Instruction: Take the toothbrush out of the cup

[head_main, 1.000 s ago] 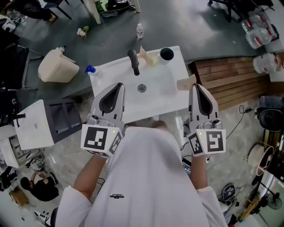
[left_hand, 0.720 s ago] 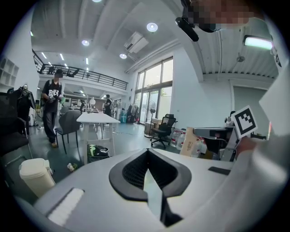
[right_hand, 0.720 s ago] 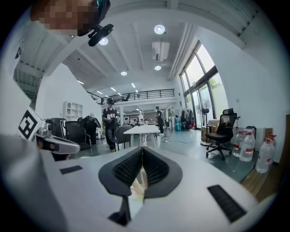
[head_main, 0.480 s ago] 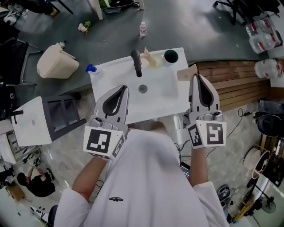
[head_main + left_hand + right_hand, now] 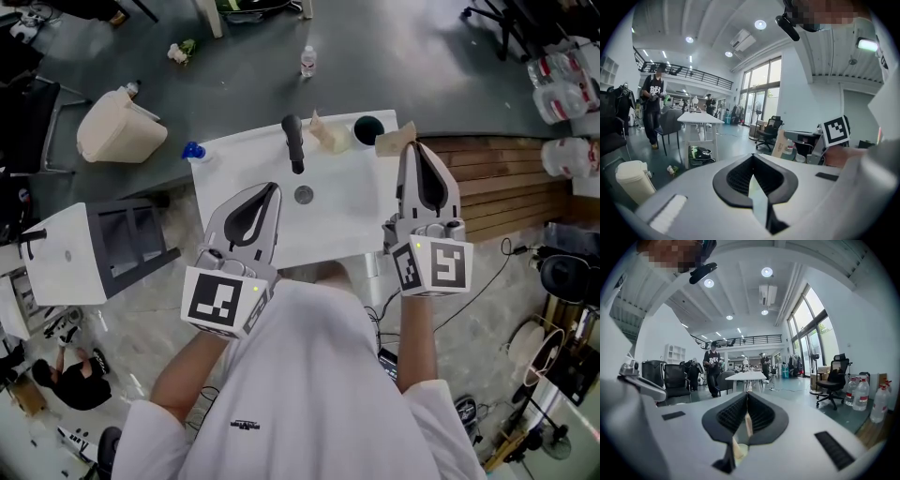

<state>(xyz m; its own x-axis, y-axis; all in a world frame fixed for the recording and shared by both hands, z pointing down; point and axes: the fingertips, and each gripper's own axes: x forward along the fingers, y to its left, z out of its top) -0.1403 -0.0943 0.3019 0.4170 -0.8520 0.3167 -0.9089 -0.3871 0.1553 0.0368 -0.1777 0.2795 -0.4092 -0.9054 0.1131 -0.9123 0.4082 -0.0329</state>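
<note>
A dark cup [image 5: 367, 129] stands at the far right corner of the white sink unit [image 5: 342, 216] in the head view. I cannot make out a toothbrush in it. A black faucet [image 5: 293, 142] rises behind the drain [image 5: 303, 194]. My left gripper [image 5: 271, 188] hovers over the sink's near left part, jaws together and empty. My right gripper [image 5: 413, 148] is at the sink's right edge, just right of the cup, also shut and empty. Both gripper views look out level into the room past the closed left gripper [image 5: 752, 156] and right gripper [image 5: 746, 394].
A tan crumpled object [image 5: 324, 132] lies between faucet and cup, and a cardboard piece [image 5: 393, 141] sits by the right gripper's tip. A beige bin [image 5: 117, 137] and white cabinet [image 5: 73, 263] stand left. A wooden platform [image 5: 506, 183] lies right. People stand far off.
Both grippers have moved forward over the sink. The right gripper's tip now reaches the cardboard piece beside the cup. Both have stayed shut.
</note>
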